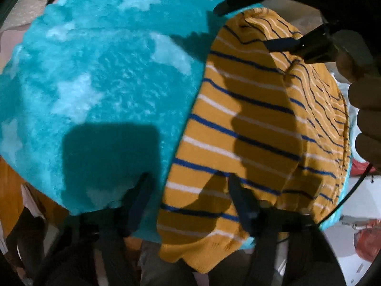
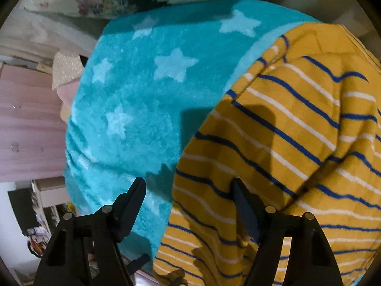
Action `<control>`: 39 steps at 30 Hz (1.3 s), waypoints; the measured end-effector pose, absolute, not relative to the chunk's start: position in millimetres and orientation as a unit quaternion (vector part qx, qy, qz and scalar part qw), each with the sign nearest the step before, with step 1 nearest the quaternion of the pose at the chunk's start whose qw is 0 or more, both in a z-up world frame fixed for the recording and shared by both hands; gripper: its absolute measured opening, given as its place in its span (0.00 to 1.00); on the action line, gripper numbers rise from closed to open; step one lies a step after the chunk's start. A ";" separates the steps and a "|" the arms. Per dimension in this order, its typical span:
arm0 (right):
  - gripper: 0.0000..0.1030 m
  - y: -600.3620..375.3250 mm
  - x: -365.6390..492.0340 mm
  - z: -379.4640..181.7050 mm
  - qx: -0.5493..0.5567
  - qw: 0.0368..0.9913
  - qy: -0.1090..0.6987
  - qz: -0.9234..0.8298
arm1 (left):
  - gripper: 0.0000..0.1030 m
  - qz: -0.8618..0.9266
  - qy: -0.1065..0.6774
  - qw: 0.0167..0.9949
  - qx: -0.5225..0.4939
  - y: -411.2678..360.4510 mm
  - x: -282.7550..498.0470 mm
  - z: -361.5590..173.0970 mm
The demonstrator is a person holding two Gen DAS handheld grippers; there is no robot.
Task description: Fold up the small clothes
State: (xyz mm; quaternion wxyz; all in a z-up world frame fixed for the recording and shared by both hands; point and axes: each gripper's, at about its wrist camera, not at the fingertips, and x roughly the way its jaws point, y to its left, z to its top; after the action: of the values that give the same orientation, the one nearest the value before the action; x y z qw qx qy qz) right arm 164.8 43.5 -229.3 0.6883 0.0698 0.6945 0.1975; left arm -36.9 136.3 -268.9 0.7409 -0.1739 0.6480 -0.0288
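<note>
A mustard-yellow small garment (image 1: 250, 124) with blue and white stripes lies on a teal blanket (image 1: 107, 76) with pale stars. My left gripper (image 1: 190, 193) is open over the garment's near left edge, one finger above the blanket and the other above the striped cloth. The right gripper (image 1: 259, 23) shows at the garment's far end, a hand (image 1: 366, 109) behind it. In the right wrist view the right gripper (image 2: 189, 193) stands open across the edge of the garment (image 2: 285, 143), left finger over the blanket (image 2: 133, 90), right finger over the stripes. Nothing is pinched.
A floral pillow (image 2: 107, 0) lies beyond the blanket's far edge. Pink wooden furniture (image 2: 26, 124) stands to the left. Red items (image 1: 366, 243) sit on the floor past the blanket's right edge, and an orange surface (image 1: 9, 190) shows at lower left.
</note>
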 end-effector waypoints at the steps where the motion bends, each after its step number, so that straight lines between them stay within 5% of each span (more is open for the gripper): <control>1: 0.74 50.0 166.4 -233.8 0.062 0.679 0.703 0.200 | 0.09 -0.027 0.652 0.740 -0.162 133.5 -36.5 -269.4; 7: 0.54 63.3 170.2 -242.9 0.025 0.667 0.723 0.179 | 0.05 -0.070 0.629 0.744 -0.213 152.2 -47.1 -241.5; 17: 0.58 50.4 162.2 -224.7 0.109 0.637 0.727 0.232 | 0.05 -0.136 0.590 0.770 -0.203 137.5 -51.5 -159.5; 19: 0.44 47.5 160.7 -219.8 0.098 0.642 0.726 0.225 | 0.05 -0.144 0.590 0.772 -0.186 127.7 -48.1 -152.1; 20: 0.21 42.6 157.3 -214.5 0.095 0.646 0.724 0.222 | 0.05 -0.148 0.590 0.773 -0.181 127.3 -49.0 -146.4; 21: 0.10 34.2 152.9 -209.8 0.101 0.648 0.721 0.223 | 0.05 -0.157 0.588 0.774 -0.176 121.2 -48.3 -137.6; 23: 0.05 8.8 146.6 -191.2 0.114 0.657 0.709 0.230 | 0.05 -0.185 0.585 0.771 -0.172 101.3 -49.5 -130.6; 31: 0.04 -95.9 144.9 -117.9 0.159 0.692 0.643 0.286 | 0.05 -0.309 0.553 0.774 -0.003 -37.9 -42.5 -54.2; 39: 0.05 -215.9 152.7 -177.4 0.168 0.696 0.644 0.269 | 0.10 -0.309 0.611 0.728 -0.034 -136.8 -22.4 -149.0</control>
State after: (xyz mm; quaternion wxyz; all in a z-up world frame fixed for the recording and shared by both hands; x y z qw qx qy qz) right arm 152.7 -215.9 -177.4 0.6958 0.1683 0.6443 0.2690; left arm -22.4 -136.8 -149.0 0.7278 -0.0339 0.6115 -0.3085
